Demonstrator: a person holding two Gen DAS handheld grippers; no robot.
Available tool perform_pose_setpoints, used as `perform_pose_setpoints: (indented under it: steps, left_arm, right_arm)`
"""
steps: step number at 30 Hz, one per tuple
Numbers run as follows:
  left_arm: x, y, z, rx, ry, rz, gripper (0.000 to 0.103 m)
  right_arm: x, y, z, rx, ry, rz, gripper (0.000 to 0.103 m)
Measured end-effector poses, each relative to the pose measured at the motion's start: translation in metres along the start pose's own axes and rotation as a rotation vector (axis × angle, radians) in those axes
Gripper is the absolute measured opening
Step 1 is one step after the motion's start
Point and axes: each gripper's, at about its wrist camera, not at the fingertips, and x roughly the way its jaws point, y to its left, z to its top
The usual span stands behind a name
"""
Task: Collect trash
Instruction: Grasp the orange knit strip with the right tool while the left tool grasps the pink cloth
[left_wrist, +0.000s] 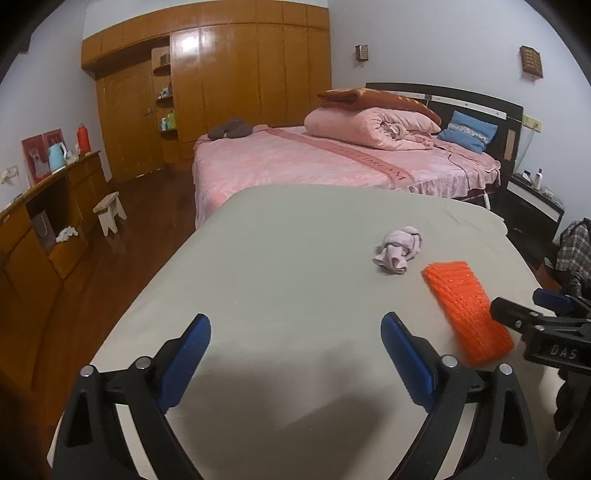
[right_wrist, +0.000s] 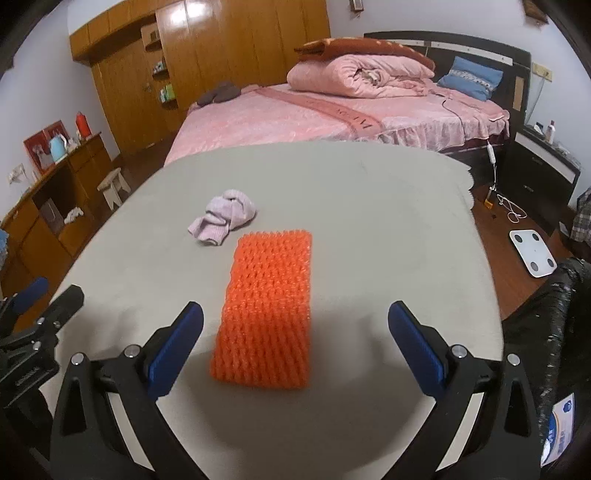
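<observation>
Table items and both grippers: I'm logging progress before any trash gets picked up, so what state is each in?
Orange foam net: flat on the table, ungrasped.
Crumpled lilac cloth: loose beside the net.
Left gripper: open, empty.
Right gripper: open, net lying between its fingers.
Black bag: at the table's right edge.

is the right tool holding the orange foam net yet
No, the right tool is open and the orange foam net lies flat on the table between its fingers.

Matt grey cloth covers the table (right_wrist: 369, 192); the orange foam mesh sleeve (right_wrist: 267, 306) looks knobbly; the wooden wardrobe (left_wrist: 236, 85) shines glossy.
</observation>
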Motion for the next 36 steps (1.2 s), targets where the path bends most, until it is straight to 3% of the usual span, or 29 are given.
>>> perform_pose_setpoints:
  steps: [8,11,14,20,22,29,36]
  left_arm:
    - [0.007,0.011,-0.002,-0.02,0.008,0.013,0.091]
    - [0.008,0.016,-0.004,-0.03,0.011,0.018,0.091]
    - [0.01,0.019,-0.005,-0.036,0.018,0.021,0.091]
    - [0.013,0.019,-0.006,-0.038,0.026,0.017,0.091]
    - [0.013,0.018,-0.007,-0.038,0.026,0.013,0.091]
    - [0.015,0.013,-0.005,-0.041,0.027,-0.008,0.091]
    - [0.031,-0.015,0.022,-0.023,-0.001,-0.056,0.091]
  right_arm:
    - [0.022,0.016,-0.007,-0.039,0.065,0.011,0.095]
    - [0.029,0.02,-0.011,-0.049,0.098,0.019,0.08]
    - [0.03,0.024,-0.013,-0.068,0.101,0.011,0.074]
    - [0.025,0.031,-0.016,-0.098,0.095,0.031,0.034]
    - [0.024,0.027,-0.015,-0.09,0.097,0.043,0.028]
    - [0.016,0.009,-0.005,-0.047,0.078,0.057,0.025]
    - [0.02,-0.021,0.022,-0.014,0.043,0.011,0.025]
